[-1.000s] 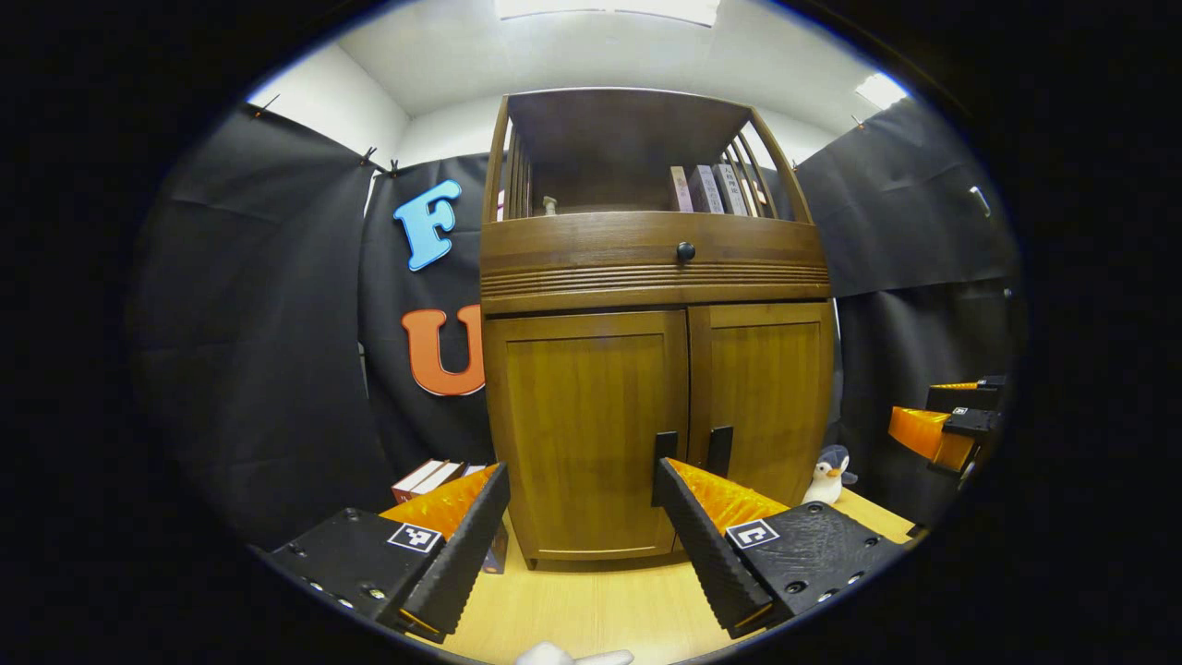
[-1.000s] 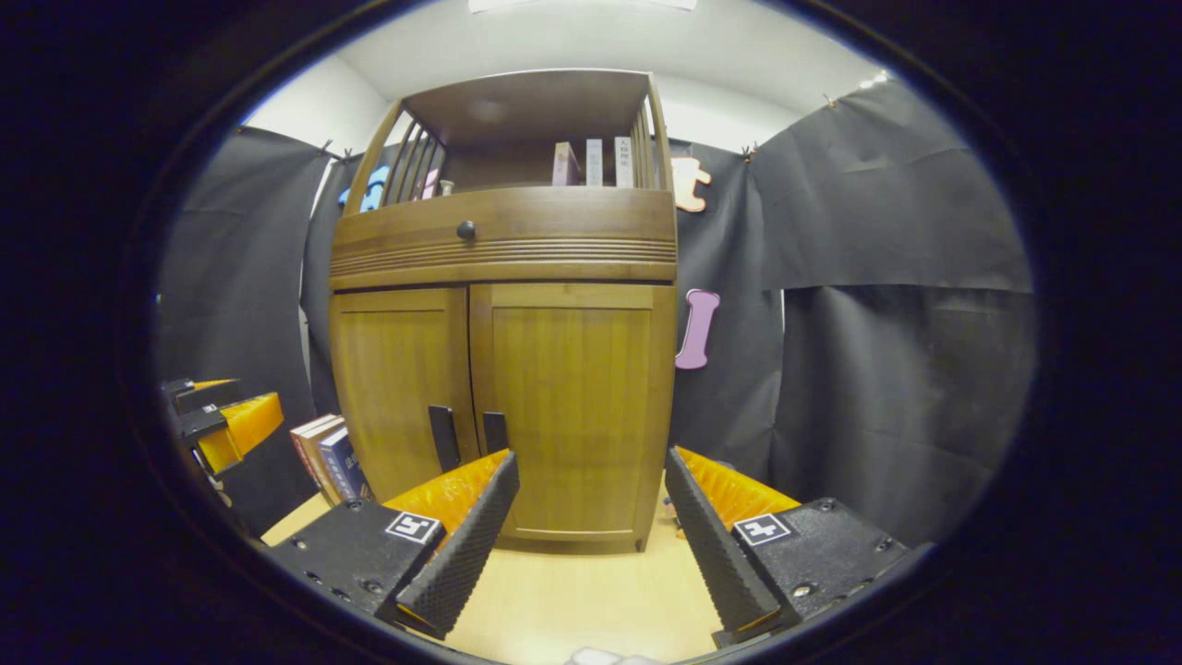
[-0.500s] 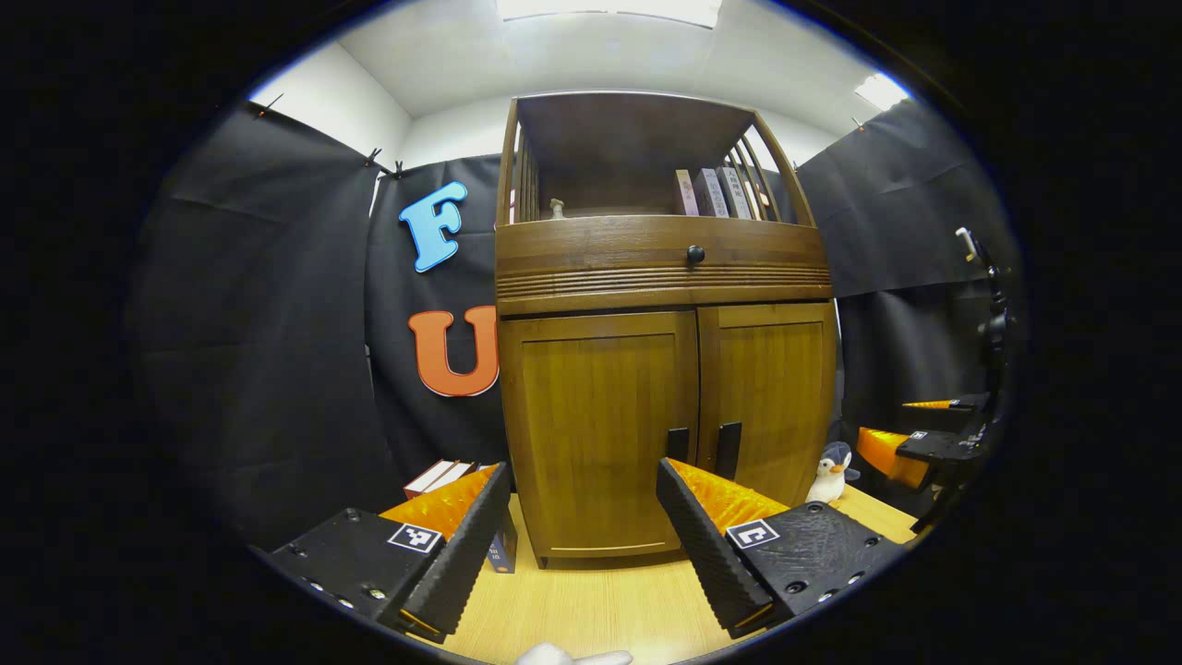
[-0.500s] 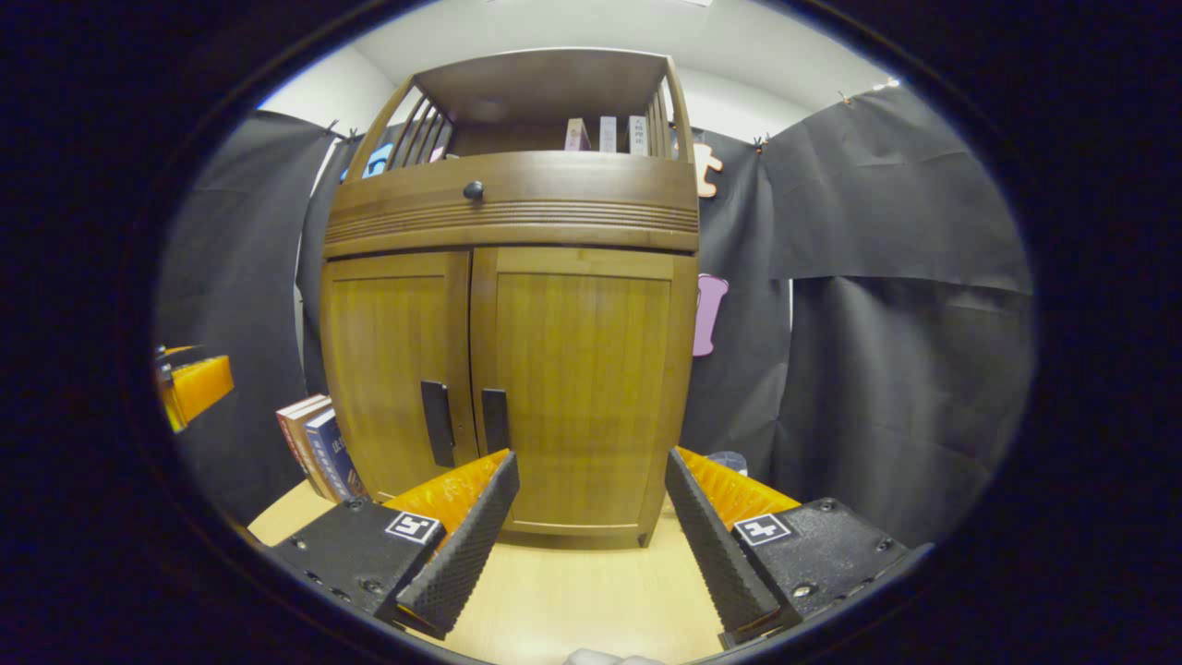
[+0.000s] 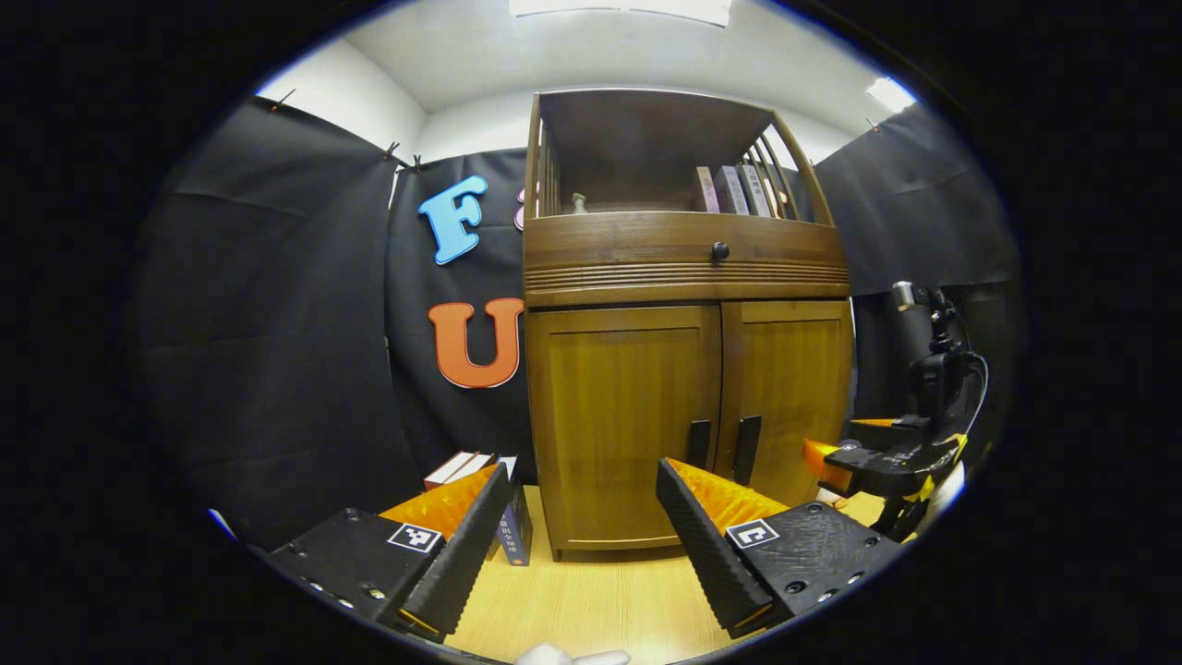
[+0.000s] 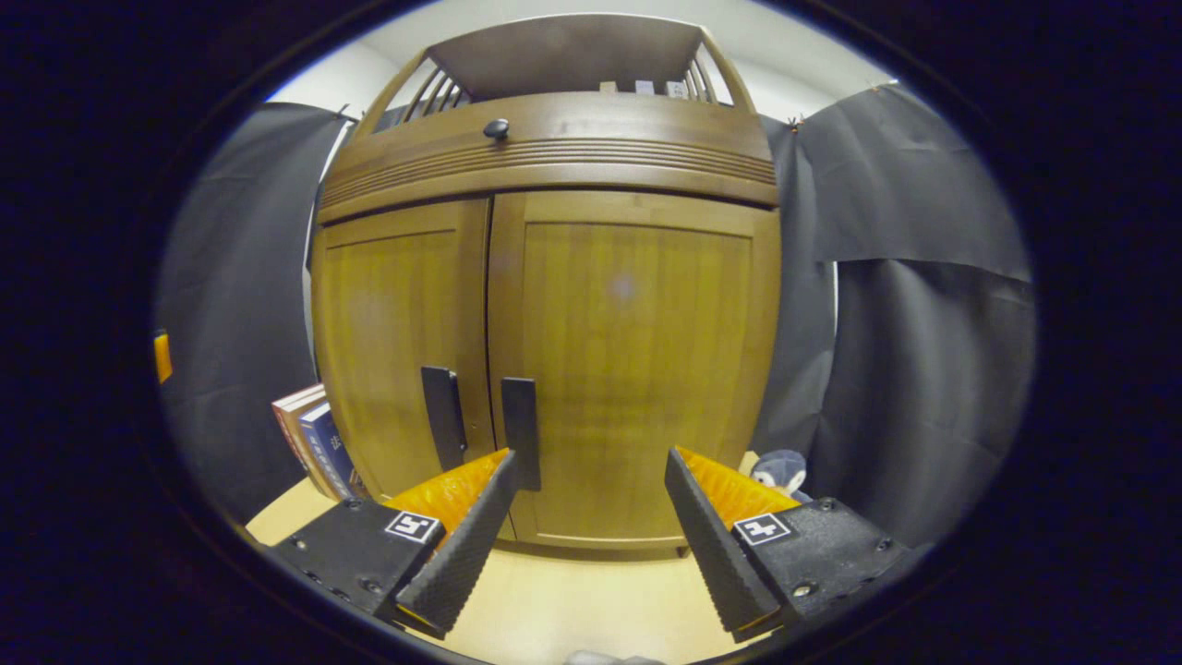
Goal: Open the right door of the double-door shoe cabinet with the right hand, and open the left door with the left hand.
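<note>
Both doors shut; left gripper (image 5: 584, 526) and right gripper (image 6: 591, 522) gape empty, handle bottoms hidden

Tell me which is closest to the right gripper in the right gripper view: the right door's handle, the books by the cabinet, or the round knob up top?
1. Right door handle, just ahead of the right gripper.
2. Books, off left.
3. Round knob, high above.

Each pair of tongs, the left tongs (image 5: 584, 545) and the right tongs (image 6: 591, 545), is built with two wedge-shaped, ribbed fingers on flat textured plates. A small square black-and-white marker and round screws are carried on each plate.
</note>
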Demonstrator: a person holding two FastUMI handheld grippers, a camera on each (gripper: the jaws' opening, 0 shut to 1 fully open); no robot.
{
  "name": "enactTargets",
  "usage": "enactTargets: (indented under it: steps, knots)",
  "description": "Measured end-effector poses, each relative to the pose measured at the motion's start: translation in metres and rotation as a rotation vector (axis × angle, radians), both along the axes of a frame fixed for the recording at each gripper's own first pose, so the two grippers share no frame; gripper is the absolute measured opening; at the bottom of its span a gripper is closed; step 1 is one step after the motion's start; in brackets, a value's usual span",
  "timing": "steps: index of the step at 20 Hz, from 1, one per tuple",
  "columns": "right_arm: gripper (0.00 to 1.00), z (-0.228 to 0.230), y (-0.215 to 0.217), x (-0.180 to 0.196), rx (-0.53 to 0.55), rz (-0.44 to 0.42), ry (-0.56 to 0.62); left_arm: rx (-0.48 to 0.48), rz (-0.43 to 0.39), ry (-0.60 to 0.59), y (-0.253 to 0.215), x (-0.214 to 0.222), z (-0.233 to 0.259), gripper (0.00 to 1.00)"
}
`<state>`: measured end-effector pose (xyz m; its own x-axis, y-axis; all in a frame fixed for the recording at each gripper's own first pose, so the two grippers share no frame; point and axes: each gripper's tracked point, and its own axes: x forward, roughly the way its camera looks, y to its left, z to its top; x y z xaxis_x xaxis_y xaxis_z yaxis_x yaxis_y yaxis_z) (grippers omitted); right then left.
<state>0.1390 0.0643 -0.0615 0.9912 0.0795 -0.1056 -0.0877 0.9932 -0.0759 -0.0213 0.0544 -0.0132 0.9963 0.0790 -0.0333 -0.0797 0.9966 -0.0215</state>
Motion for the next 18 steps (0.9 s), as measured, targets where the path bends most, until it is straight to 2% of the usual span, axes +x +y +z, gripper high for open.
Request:
enactTargets:
  steps: [5,6,7,10,11,13,15,18]
  knots:
    - [1.00,-0.018,0.025,0.043,-0.010,0.054,0.054,0.020,0.073,0.031,0.017,-0.002,-0.003,0.96]
    - [1.00,-0.022,0.030,0.051,-0.015,0.061,0.063,0.017,0.084,0.035,0.020,-0.003,-0.004,1.00]
    - [1.00,-0.025,0.036,0.058,-0.022,0.070,0.071,0.015,0.099,0.040,0.024,-0.004,-0.005,0.96]
    - [1.00,-0.035,0.054,0.078,-0.031,0.101,0.091,0.013,0.138,0.054,0.035,-0.009,-0.009,0.96]
    - [1.00,-0.039,0.056,0.084,-0.035,0.100,0.099,0.012,0.154,0.059,0.040,-0.012,-0.010,1.00]
    - [1.00,-0.042,0.062,0.093,-0.029,0.099,0.109,0.014,0.175,0.068,0.047,-0.016,-0.014,0.96]
    - [0.95,-0.041,0.064,0.100,-0.020,0.088,0.113,0.017,0.198,0.073,0.055,-0.021,-0.016,1.00]
    - [0.83,-0.042,0.067,0.103,-0.011,0.089,0.131,0.012,0.220,0.079,0.063,-0.028,-0.018,1.00]
